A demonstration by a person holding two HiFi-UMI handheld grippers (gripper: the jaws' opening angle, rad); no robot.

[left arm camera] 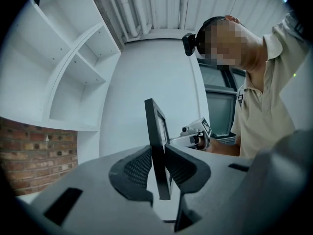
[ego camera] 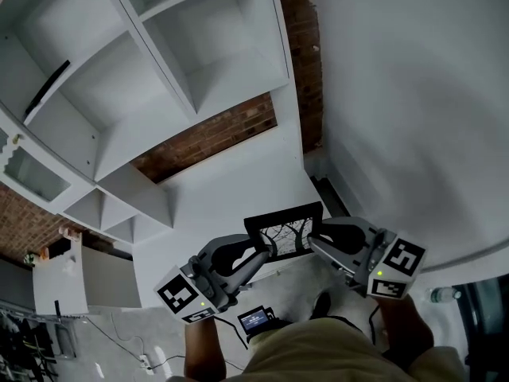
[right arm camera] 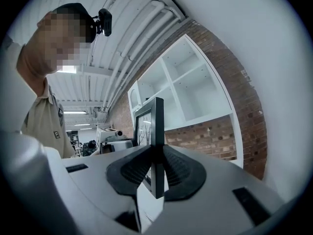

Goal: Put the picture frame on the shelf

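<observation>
A black picture frame (ego camera: 286,229) with a tree print hangs in the air between my two grippers, low in the head view. My left gripper (ego camera: 265,251) is shut on the frame's left edge (left arm camera: 157,146). My right gripper (ego camera: 315,241) is shut on its right edge (right arm camera: 156,141). In each gripper view the dark pads press both faces of the thin black edge. The white shelf unit (ego camera: 159,78) with open compartments rises above and to the left of the frame, a good way off.
A brick wall (ego camera: 215,138) shows behind the shelf's lower opening and along its right side (ego camera: 306,62). A curved white wall (ego camera: 413,110) fills the right. A white cabinet (ego camera: 67,281) stands at lower left, with cables on the floor (ego camera: 143,360).
</observation>
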